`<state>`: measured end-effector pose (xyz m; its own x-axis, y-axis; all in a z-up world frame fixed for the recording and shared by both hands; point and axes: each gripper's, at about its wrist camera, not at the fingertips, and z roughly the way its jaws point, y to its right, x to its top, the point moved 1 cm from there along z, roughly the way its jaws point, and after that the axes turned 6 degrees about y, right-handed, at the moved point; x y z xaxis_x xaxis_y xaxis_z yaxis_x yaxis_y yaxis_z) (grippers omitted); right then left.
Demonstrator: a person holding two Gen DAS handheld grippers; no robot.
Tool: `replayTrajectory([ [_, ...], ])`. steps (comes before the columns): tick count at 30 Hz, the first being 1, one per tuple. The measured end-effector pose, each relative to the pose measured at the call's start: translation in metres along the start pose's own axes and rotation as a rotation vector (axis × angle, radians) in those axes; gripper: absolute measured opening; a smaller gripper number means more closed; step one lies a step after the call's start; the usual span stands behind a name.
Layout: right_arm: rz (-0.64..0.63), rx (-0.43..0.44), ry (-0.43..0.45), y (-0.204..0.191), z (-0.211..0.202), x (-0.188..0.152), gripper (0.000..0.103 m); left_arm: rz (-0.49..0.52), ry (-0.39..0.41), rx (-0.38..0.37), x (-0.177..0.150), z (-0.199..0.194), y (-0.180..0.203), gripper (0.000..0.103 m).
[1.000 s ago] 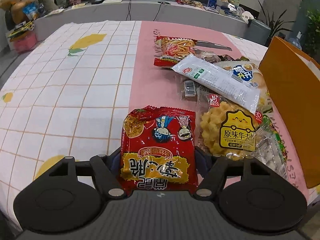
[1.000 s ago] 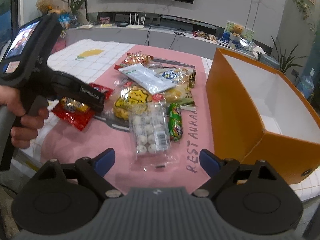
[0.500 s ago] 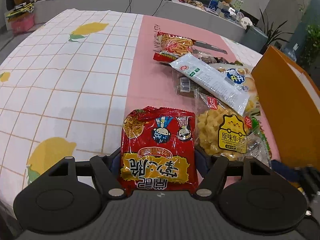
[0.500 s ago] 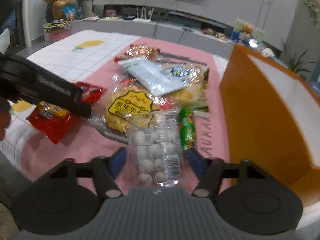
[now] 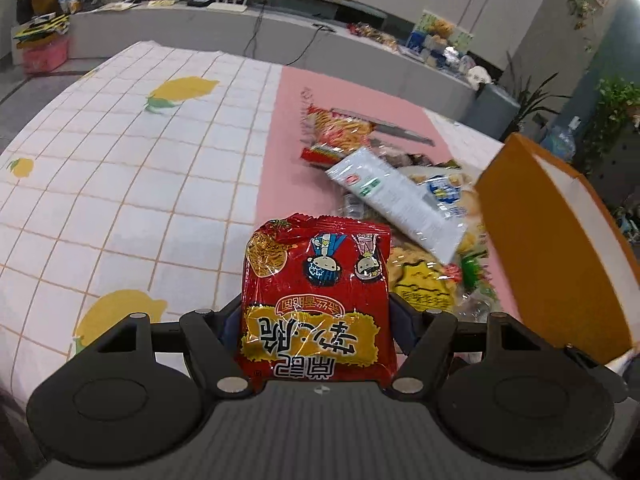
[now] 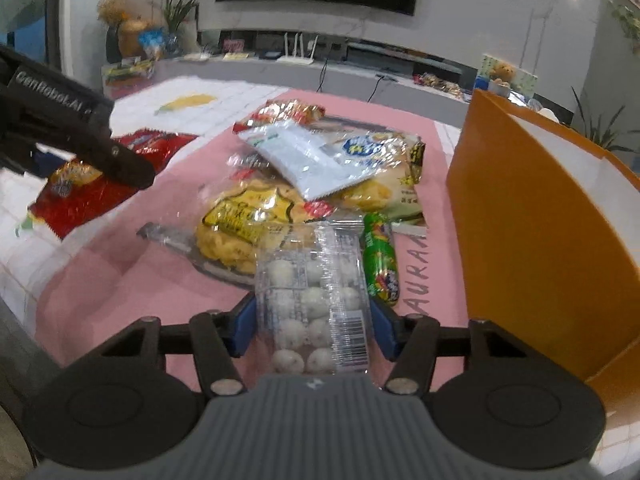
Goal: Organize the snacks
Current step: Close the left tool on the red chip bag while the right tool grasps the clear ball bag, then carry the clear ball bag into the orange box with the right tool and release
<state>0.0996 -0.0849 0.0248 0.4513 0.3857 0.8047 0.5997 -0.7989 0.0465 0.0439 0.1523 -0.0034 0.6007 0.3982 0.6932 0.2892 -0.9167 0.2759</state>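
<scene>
A checked, lemon-print worktop (image 5: 120, 184) carries the snack pile. Left gripper (image 5: 316, 320) fingers clamp the red noodle packet (image 5: 316, 292); right gripper (image 6: 312, 320) fingers pinch the clear candy pack (image 6: 312, 304). Next, probably: carry both toward the orange box (image 6: 532, 216) at two o'clock.

Both wrist views low, close; share snack pile (image 5: 400, 200), orange box (image 6: 540, 220).

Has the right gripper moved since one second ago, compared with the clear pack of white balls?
Yes. The right gripper moved forward to the clear pack of white balls, which lay ahead of it; its blue fingers now flank the pack.
</scene>
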Motion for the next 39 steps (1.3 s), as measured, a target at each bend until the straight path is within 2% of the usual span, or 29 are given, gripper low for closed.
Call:
replayTrajectory([
  [10,0.149,0.056,0.125,0.014,-0.032,0.023,0.057,0.009,0.045,-0.030,0.001,-0.022,0.013,0.081],
  [19,0.244,0.131,0.263,0.043,-0.093,0.055,0.057,-0.001,0.127,-0.056,0.020,-0.062,0.037,0.081],
  [23,0.282,0.113,0.332,0.073,-0.128,0.073,0.057,-0.003,0.131,-0.096,0.025,-0.068,0.065,0.081],
  [26,0.275,0.056,0.358,0.096,-0.144,0.081,0.057,0.017,0.129,-0.135,0.026,-0.067,0.093,0.081],
  [30,0.258,0.002,0.349,0.127,-0.154,0.076,0.057,0.055,0.104,-0.180,0.026,-0.057,0.131,0.081],
  [34,0.270,-0.018,0.313,0.160,-0.147,0.064,0.057,0.117,0.092,-0.182,0.023,-0.045,0.170,0.081],
  [39,0.311,0.055,0.233,0.194,-0.111,0.053,0.058,0.202,0.107,-0.110,0.023,-0.029,0.206,0.081],
])
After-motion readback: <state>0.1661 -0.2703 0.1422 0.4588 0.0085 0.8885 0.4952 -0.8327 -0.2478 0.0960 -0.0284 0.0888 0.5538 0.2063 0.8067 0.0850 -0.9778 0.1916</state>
